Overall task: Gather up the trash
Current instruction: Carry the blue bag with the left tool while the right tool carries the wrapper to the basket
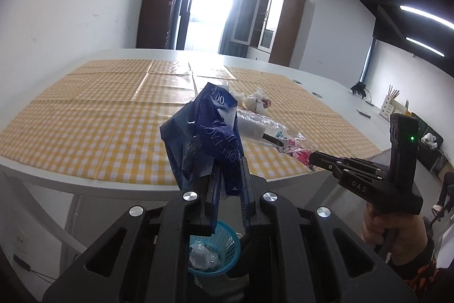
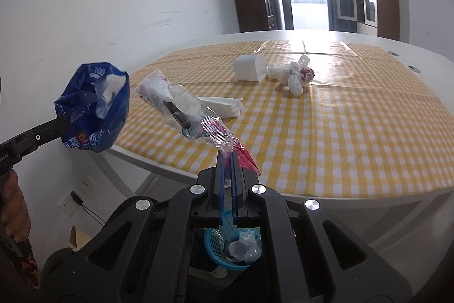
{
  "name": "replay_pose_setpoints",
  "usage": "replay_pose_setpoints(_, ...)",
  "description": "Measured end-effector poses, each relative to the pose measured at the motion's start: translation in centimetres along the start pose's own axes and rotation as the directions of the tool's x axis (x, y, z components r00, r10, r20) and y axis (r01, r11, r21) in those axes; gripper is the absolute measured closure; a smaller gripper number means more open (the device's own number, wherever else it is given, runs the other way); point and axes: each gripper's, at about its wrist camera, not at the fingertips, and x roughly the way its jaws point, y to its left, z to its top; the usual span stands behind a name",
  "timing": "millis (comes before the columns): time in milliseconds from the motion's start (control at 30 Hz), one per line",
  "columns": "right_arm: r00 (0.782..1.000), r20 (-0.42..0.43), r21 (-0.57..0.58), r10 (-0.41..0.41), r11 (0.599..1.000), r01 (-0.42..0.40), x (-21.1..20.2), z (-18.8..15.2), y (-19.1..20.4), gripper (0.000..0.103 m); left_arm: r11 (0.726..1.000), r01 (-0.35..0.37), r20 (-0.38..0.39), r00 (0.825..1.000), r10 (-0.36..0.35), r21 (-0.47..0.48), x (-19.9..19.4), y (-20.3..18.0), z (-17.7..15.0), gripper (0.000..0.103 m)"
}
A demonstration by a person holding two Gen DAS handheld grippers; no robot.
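Two claws fill the foreground, one per hand. Left claw is clenched on one crumpled blue plastic wrapper, which stands up between its blue-edged fingers and carries white lettering; in the right wrist view the same wrapper hangs in the air off the counter's near edge, a white tissue-like scrap showing in its open top. Right claw is pinched tight on the end of one clear cellophane packet with red printing at the gripped end and some dark and white contents inside; the packet juts up and away from the fingertips, held above the counter's edge.

Below both claws, on the floor, sits one small blue mesh basket, also seen from the left wrist. It holds one wad of clear crumpled plastic.

On the counter, covered with a yellow-and-white checked cloth, three loose pieces lie well apart from the claws: one white tub on its side, one knotted white plastic bag with a red-printed patch just beside the tub, and one flat white box or tray nearer the front edge.

One hand grips the right claw's handle in the left wrist view. Two ceiling light strips glow at upper right there.
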Motion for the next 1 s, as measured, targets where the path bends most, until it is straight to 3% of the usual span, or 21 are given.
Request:
replay_pose_setpoints(300,0.999,-0.034,-0.036,0.027,0.999,-0.029,-3.1,-3.7,1.7,0.100,0.999,0.006,0.011,1.000,-0.007,0.042,-3.5,-1.2,-2.8,0.098)
replay_pose_setpoints(600,0.988,-0.144,-0.064,0.059,0.996,-0.068,-2.9,-8.6,2.8,0.100,0.999,0.016,-0.014,1.000,-0.015,0.039,-5.7,-0.5,-5.3,0.102)
replay_pose_setpoints(767,0.975,-0.217,-0.048,0.045,0.997,-0.057,-0.2,-10.6,2.7,0.100,0.999,0.032,-0.093,0.995,-0.029,0.031,-3.4,-0.6,-7.6,0.102)
replay_pose_setpoints(1000,0.948,-0.318,-0.018,0.008,1.000,-0.014,4.1,-12.8,1.7,0.100,0.999,0.046,-0.228,0.972,-0.048,-0.013,2.4,0.4,-10.7,0.102)
